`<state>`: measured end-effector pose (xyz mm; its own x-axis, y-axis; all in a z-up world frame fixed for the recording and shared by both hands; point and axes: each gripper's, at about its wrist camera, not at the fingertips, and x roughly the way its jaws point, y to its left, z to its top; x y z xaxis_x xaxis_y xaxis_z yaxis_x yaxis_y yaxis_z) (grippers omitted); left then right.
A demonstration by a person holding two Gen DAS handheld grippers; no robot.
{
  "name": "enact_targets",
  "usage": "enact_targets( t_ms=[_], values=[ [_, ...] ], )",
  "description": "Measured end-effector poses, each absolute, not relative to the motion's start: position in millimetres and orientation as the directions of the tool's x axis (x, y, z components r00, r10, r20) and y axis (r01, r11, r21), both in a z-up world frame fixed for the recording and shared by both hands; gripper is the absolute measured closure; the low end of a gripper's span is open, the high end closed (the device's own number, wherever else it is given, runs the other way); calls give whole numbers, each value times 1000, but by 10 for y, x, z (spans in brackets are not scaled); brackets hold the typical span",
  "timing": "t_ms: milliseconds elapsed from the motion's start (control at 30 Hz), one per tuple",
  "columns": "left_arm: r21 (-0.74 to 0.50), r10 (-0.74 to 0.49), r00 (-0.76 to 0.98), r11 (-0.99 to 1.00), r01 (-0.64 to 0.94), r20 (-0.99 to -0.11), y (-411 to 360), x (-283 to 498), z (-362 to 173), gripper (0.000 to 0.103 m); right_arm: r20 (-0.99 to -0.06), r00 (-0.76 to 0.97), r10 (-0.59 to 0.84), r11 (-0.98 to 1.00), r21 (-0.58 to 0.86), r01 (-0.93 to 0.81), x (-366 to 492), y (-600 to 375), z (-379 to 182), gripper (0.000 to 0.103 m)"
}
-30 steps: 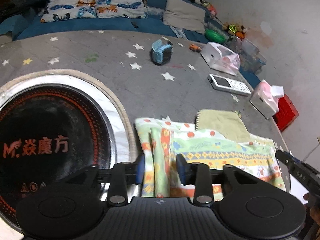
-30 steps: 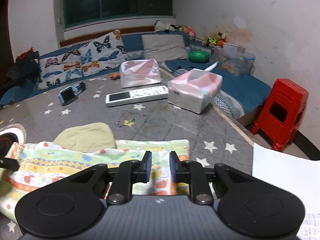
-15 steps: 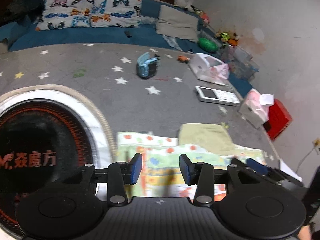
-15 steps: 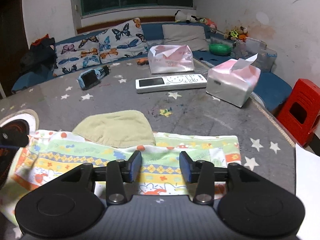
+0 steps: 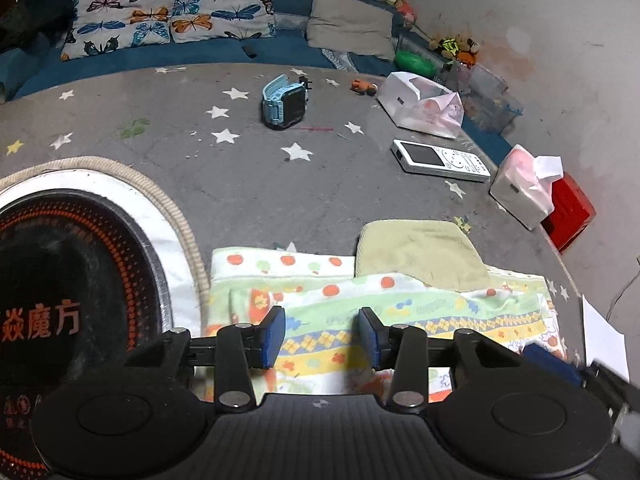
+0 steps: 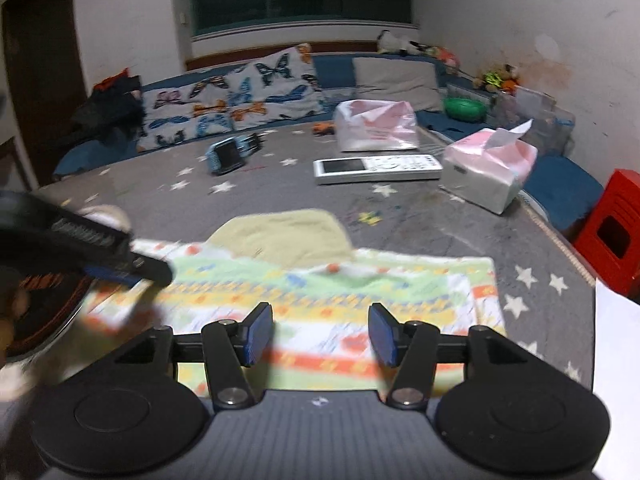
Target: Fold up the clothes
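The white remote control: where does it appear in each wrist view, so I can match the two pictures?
Left wrist view: the white remote control lies right of centre, upper half, on the grey starred table.
Right wrist view: the remote lies just right of centre, upper half.
Shared landmark: the pink tissue pack, beside the remote's keypad end.

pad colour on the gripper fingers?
Blue pads on black fingers, clearest in the right wrist view.

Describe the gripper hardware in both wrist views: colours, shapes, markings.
Both look identical. Left gripper and right gripper: matte black ribbed body, two round black discs at the sides, black linkage arms with silver pivot screws, flat blue pads on the fingers, and a small round mark at centre. No cables or sleeves visible.
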<state>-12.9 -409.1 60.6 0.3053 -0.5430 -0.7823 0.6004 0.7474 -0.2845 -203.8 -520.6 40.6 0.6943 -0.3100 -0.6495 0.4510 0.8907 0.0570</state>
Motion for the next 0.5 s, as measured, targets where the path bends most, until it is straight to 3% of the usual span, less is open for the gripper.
enact_targets(
  t_ms=[133,500],
  values=[
    [-309,-574,307,733,606,-759,-3916,-244,727,59,-637,710,-300,900,57,432,-2188,-5022,413,48],
    [-187,-555,382,714,675,-739,-3452,-757,747,59,-605,737,-301,916,32,401,-2446,-4629,416,44]
  ],
)
